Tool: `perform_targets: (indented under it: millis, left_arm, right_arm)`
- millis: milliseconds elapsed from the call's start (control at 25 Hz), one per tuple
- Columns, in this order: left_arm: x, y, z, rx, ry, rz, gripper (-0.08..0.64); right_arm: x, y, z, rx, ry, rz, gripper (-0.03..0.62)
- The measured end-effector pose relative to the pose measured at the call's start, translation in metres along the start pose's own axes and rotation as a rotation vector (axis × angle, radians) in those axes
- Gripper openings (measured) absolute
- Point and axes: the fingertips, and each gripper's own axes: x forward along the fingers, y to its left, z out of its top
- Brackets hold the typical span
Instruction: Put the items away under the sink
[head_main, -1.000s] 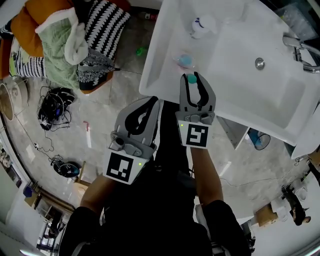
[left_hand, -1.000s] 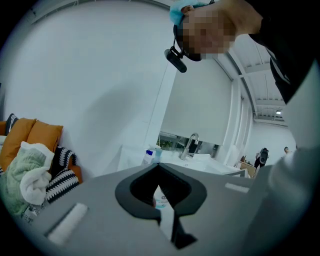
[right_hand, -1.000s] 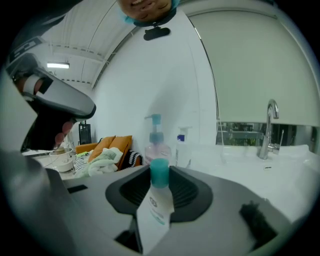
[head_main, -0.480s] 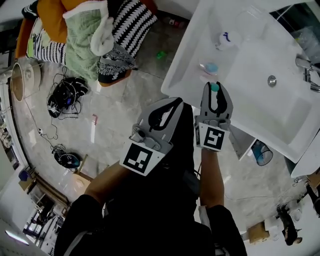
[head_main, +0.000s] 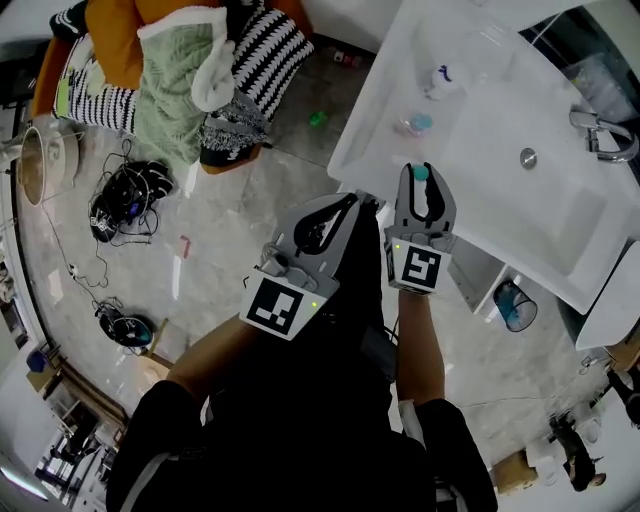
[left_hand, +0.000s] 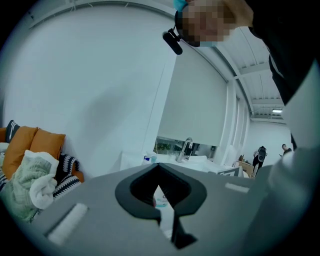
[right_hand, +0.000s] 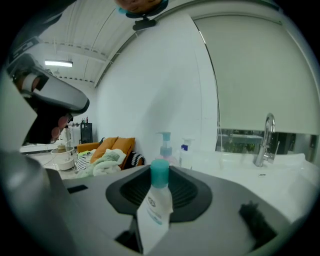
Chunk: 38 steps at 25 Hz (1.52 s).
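I am gripping a tube (right_hand: 154, 205) with a teal cap in my right tool (head_main: 422, 190). Its cap is pointing out past the tips, just over the near rim of the sink (head_main: 560, 215). My left tool (head_main: 345, 205) is clenched on nothing, just beside the right one. The tube is leaning between the pads, so I judge it could pivot or slide out on the way under the sink. Clipping the rim would knock it loose. A pump bottle (head_main: 416, 123) is waiting by the basin.
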Motion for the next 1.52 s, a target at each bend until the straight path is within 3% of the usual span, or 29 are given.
perform_targets:
  millis: [680,920,1320,1520]
  left_arm:
    - [-0.089,-0.032,0.037,0.047,-0.126,-0.068,0.008]
    - [-0.124,-0.047,0.026,0.043,-0.124,-0.111,0.007]
    - [-0.151,-0.078,0.01,0.062,-0.108,-0.174,0.006]
    - [-0.157,-0.103,0.005,0.127,-0.146,-0.184,0.007]
  right_arm:
    - [-0.09,0.031,0.055,0.022,-0.047,-0.105,0.114]
    - [-0.132,0.047,0.052,0.101,-0.049,-0.144,0.11]
    - [-0.19,0.054,0.052,0.093,-0.067,-0.192,0.107]
    - [-0.22,0.049,0.047,0.08,-0.087,-0.194,0.107]
